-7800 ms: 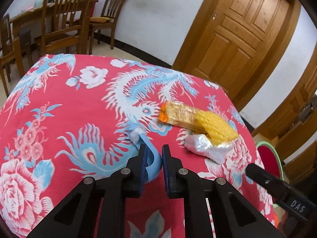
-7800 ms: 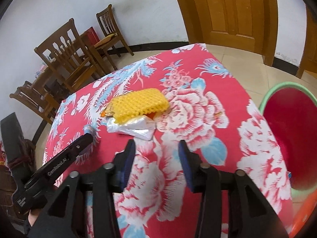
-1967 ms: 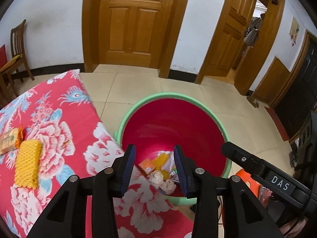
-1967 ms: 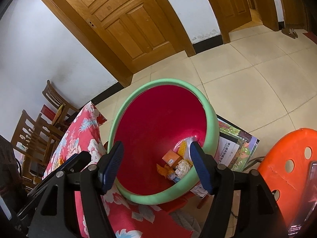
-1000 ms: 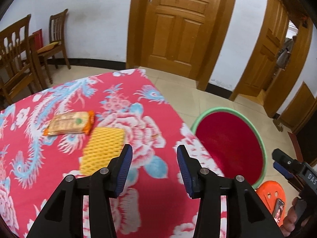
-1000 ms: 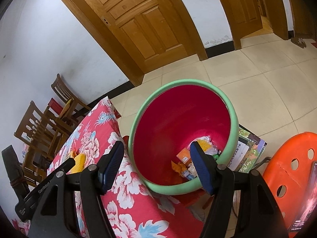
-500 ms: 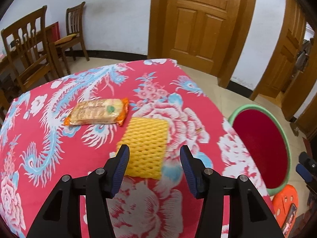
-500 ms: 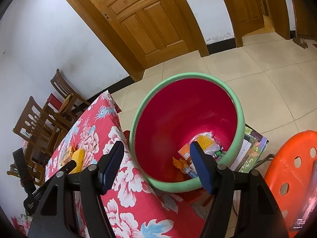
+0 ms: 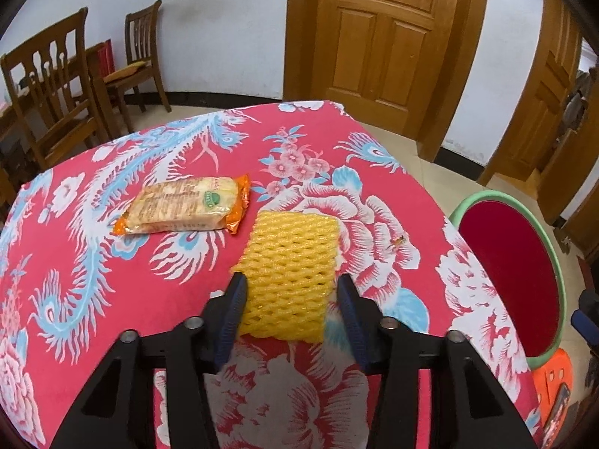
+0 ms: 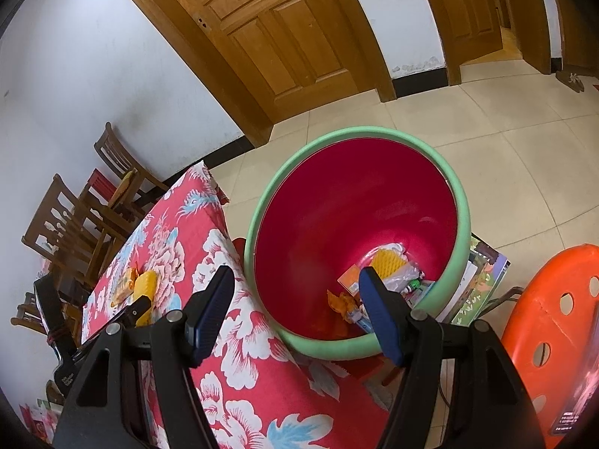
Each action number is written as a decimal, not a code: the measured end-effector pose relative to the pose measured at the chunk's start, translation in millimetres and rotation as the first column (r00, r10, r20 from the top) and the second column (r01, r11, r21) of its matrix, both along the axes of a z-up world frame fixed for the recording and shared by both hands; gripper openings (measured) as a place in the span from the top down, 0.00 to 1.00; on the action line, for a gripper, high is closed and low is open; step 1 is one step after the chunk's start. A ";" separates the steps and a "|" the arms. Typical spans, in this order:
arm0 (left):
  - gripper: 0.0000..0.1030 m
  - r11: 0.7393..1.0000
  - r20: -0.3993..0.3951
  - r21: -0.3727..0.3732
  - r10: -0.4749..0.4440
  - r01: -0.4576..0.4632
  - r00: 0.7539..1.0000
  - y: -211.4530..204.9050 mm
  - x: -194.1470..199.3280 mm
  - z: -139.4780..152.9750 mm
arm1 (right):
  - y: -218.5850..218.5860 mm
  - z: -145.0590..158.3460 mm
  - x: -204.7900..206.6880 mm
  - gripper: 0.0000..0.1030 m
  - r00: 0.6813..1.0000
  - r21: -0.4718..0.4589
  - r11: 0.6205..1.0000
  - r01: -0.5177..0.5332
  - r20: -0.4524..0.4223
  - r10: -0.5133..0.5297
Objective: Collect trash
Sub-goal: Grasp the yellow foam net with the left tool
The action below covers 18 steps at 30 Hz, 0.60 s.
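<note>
A yellow foam net [image 9: 290,269] lies flat on the red flowered tablecloth [image 9: 149,299]. My left gripper [image 9: 290,292] is open, its fingers on either side of the net's near end. An orange snack packet [image 9: 183,207] lies to the net's left. The red bin with a green rim [image 10: 462,202] stands on the floor beside the table and holds several pieces of trash [image 10: 389,277]. My right gripper [image 10: 295,299] is open and empty above the bin's near rim. The net [image 10: 146,284] and packet [image 10: 125,288] also show in the right wrist view.
The bin's green rim [image 9: 554,254] shows at the table's right edge in the left wrist view. An orange plastic stool [image 10: 550,318] stands right of the bin. Books [image 10: 475,288] lie on the floor behind it. Wooden chairs [image 9: 48,86] and doors [image 9: 378,41] stand beyond the table.
My left gripper has swung from the bin back over the table and come down around the yellow foam net. My right gripper has stayed open over the bin.
</note>
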<state>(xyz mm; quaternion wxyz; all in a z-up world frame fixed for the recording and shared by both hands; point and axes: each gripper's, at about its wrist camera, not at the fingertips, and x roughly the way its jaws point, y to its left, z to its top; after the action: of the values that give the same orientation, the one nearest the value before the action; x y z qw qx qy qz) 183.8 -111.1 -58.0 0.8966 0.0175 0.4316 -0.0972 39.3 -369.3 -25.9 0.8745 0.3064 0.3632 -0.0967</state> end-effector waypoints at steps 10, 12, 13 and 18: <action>0.78 1.000 0.005 -0.007 0.030 -0.030 1.000 9.2 0.1 0.6 | 6.2 2.1 -0.3 0.32 1.000 -0.005 1.000 -0.007 0.008 0.007; 0.81 0.999 -0.002 -0.030 0.038 -0.038 0.999 14.5 -0.4 1.7 | 8.4 3.8 -1.0 0.32 1.000 -0.008 1.000 -0.011 0.013 0.011; 0.82 0.998 -0.005 -0.043 0.040 -0.040 0.999 16.6 -1.0 2.5 | 9.3 4.9 -1.4 0.32 1.000 -0.010 1.000 -0.012 0.016 0.012; 0.83 0.996 0.007 -0.087 0.037 -0.036 0.999 26.5 -8.7 12.8 | 17.3 12.7 -2.7 0.32 0.999 -0.024 0.999 -0.028 0.030 0.029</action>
<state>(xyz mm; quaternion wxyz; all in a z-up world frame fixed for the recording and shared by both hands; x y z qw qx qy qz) 175.1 -84.6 -45.2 0.9000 -0.0292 0.4234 -0.0994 36.6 -352.1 -13.2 0.8848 0.2924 0.3530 -0.0838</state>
